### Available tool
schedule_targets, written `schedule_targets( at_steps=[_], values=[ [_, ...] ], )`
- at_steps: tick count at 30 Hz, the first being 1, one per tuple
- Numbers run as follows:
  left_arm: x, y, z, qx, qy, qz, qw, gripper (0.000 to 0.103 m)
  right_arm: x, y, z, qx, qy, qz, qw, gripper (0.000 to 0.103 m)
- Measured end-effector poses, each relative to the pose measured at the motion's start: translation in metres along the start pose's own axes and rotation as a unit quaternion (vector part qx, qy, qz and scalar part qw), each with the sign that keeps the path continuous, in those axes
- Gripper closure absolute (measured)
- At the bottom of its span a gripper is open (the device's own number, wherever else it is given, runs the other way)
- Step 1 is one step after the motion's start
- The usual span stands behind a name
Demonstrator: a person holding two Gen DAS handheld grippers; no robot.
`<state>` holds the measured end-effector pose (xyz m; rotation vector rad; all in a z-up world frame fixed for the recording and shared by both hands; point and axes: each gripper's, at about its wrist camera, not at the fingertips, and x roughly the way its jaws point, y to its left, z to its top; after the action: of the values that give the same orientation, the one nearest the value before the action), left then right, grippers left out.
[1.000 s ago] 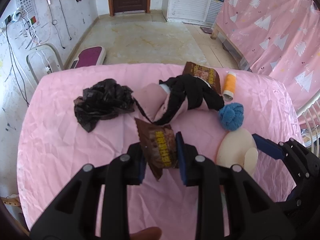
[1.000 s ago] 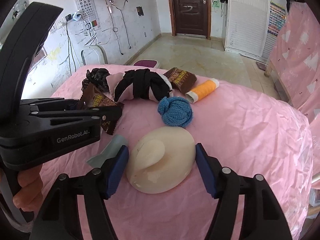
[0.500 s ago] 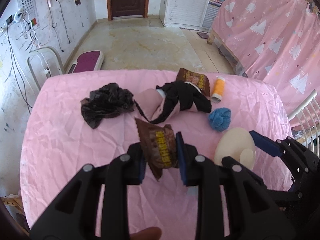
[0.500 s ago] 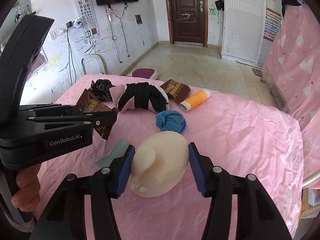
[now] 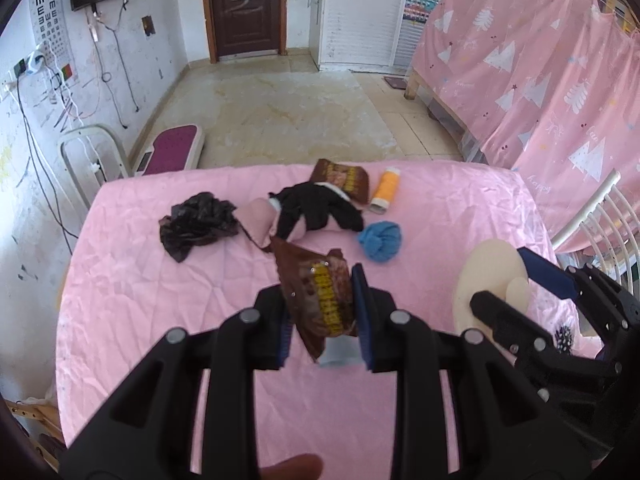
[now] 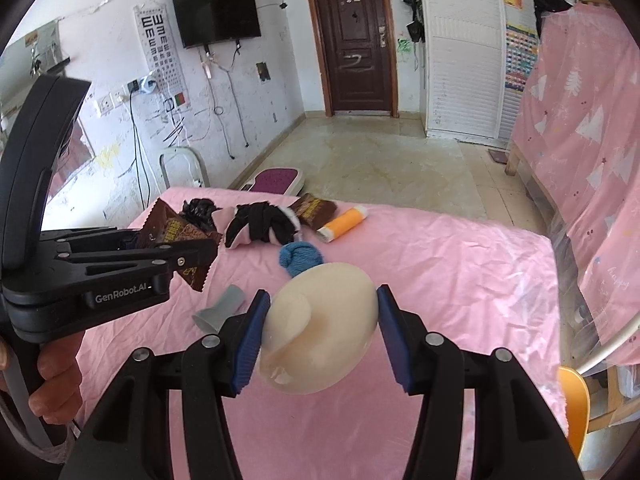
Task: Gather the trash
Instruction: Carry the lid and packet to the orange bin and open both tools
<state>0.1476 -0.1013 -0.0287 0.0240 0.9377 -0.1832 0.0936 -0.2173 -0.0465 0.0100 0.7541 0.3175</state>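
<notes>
Possibly the smooth cream bowl, held between the right gripper fingers, could slip out, while the brown wrapper is pinched by the narrow left gripper.

Both grippers lifted higher off pink bedspread. Right gripper clamped cream shell-shaped object, now raised; left gripper raised snack wrapper too.

I see scuffed white walls; dark wood door at the far end; wall TV beside an eye chart; beige tiled floor; pink tree-print curtain on my right; daylight.
</notes>
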Motion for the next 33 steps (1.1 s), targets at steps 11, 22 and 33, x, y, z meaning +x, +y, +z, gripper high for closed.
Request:
schedule_targets(
  at_steps=[11, 22, 33],
  values=[
    [-0.026, -0.068, 0.002, 0.049, -0.022, -0.017, 0.9984, 0.078, -0.065, -0.074, -0.025, 0.064, -0.055, -0.027, 0.996, 0.059],
    [-0.033, -0.151, 0.003, 0.109, -0.03, -0.051, 0.9923, 0.078, -0.111, -0.157, -0.06, 0.133, -0.087, -0.065, 0.985, 0.059],
    [-0.017, -0.256, -0.007, 0.186, -0.011, -0.098, 0.9777, 0.078, -0.141, -0.233, -0.107, 0.201, -0.098, -0.104, 0.969, 0.059]
  ],
)
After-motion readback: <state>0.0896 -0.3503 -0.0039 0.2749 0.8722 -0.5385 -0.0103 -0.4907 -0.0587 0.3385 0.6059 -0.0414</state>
